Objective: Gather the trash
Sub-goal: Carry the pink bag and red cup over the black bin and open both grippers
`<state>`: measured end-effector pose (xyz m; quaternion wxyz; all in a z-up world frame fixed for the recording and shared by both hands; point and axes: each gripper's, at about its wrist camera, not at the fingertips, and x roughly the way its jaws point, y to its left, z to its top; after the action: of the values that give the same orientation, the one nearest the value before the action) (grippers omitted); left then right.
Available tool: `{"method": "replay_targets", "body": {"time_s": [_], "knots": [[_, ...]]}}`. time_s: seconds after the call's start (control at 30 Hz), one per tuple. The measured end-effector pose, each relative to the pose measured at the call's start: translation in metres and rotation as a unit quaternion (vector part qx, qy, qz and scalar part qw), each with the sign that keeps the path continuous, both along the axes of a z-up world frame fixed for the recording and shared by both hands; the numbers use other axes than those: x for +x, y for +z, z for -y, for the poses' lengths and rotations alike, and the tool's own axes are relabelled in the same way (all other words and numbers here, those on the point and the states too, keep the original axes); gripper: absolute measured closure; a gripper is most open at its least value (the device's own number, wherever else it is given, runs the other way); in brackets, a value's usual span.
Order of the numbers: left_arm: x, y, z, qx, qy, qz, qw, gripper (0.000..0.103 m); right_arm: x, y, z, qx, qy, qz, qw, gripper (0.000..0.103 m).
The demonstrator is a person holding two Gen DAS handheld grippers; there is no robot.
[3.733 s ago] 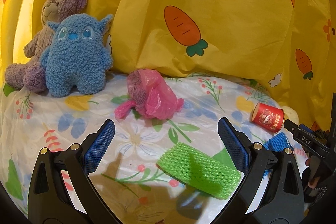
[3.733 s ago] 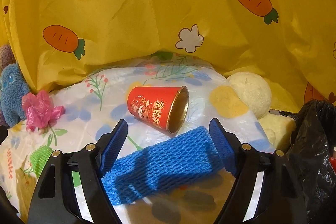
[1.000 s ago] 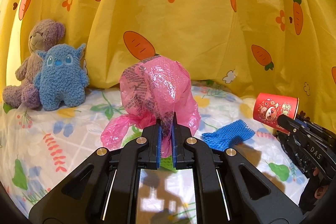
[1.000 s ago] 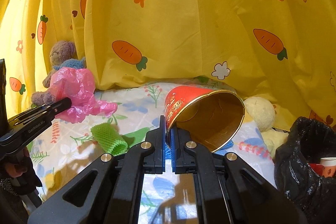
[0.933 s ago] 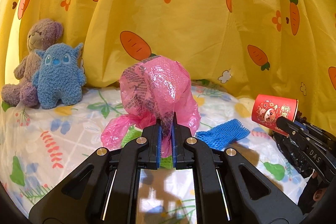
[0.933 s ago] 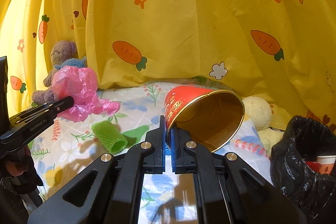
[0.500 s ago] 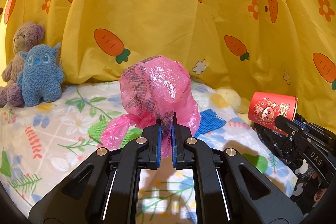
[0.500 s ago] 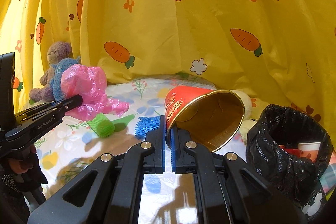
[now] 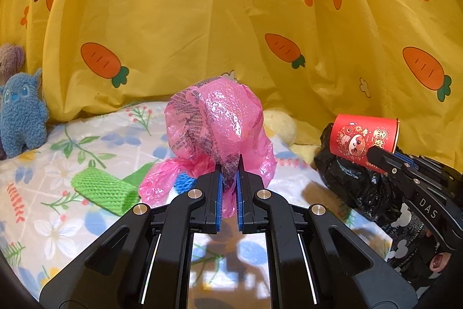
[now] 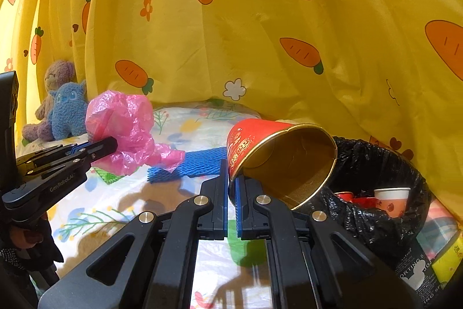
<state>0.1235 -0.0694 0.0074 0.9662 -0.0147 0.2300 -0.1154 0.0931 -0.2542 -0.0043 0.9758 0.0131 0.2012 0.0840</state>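
Both claws had swung from the scattered litter toward the black trash bag [image 10: 376, 210], my left gripper [image 9: 228, 181] clamping the pink plastic bag [image 9: 214, 129] beside it, my right gripper [image 10: 231, 187] pinching the red paper cup [image 10: 277, 158] at its rim, so the release over the opening came next.

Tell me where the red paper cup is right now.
In the right wrist view the red paper cup is pinched by its rim in the right gripper, tilted, just left of the black trash bag.

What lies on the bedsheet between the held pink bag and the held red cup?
The blue foam net, in the right wrist view, between the pink bag and red cup.
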Motion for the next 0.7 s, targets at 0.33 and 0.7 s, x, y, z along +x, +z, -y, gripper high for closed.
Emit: {"method": "replay_targets", "body": {"time_s": [0.33,0.7], "knots": [[0.013,0.008,0.058,0.000,-0.059,0.008,0.9982,0.096,-0.001,0.004,0.045,-0.003,-0.053,0.009,0.999,0.098],[0.031,0.017,0.118,-0.004,-0.118,0.018,0.9928,0.096,0.002,0.010,0.105,0.002,-0.131,0.021,0.991,0.098]]}}
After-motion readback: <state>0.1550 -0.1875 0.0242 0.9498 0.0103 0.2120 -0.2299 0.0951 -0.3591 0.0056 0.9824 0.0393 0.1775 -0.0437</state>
